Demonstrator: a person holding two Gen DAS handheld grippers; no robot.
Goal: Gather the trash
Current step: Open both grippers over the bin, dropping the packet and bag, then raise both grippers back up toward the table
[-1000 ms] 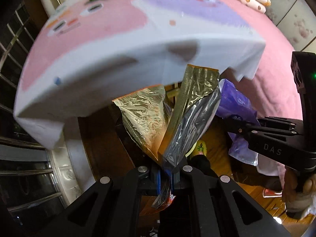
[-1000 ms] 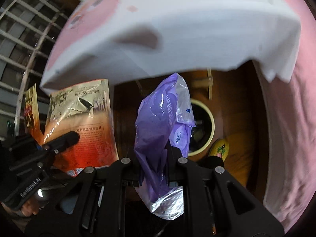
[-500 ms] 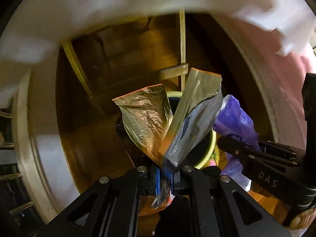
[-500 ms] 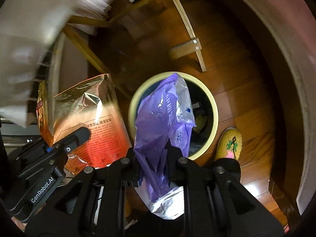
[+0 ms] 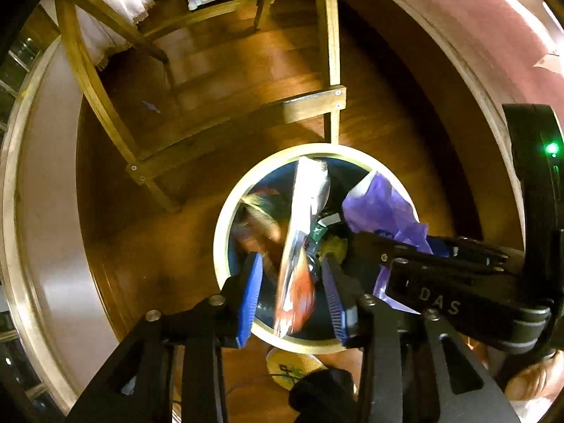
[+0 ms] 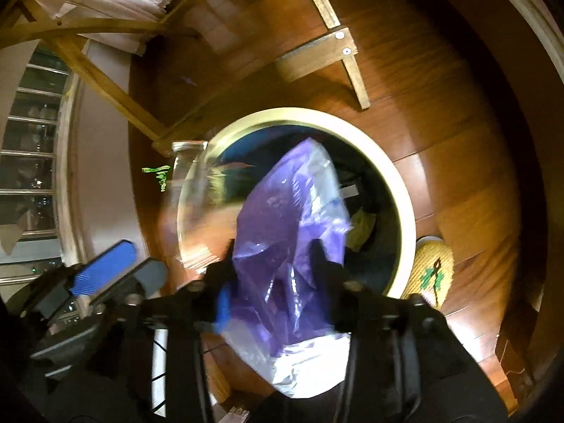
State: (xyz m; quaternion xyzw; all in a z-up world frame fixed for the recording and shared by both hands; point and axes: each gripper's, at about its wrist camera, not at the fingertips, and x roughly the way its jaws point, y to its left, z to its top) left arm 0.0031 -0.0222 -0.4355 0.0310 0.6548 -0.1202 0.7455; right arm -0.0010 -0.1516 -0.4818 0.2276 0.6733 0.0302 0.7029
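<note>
Over a round bin [image 5: 225, 232] on a wooden floor, the left gripper [image 5: 292, 278] has just been opened around a thin, crinkly foil wrapper [image 5: 299, 246]. The right gripper [image 6: 271, 268] has just been opened around a limp purple bag [image 6: 282, 232]. Both seem light and slippery, best pinched at an edge.

A glossy brown wooden floor [image 5: 246, 70] carries a round cream-rimmed bin [image 5: 220, 243], with a wooden frame's legs [image 5: 331, 53] standing just beyond the bin and a yellow embroidered slipper [image 6: 433, 268] lying just beside its rim.
</note>
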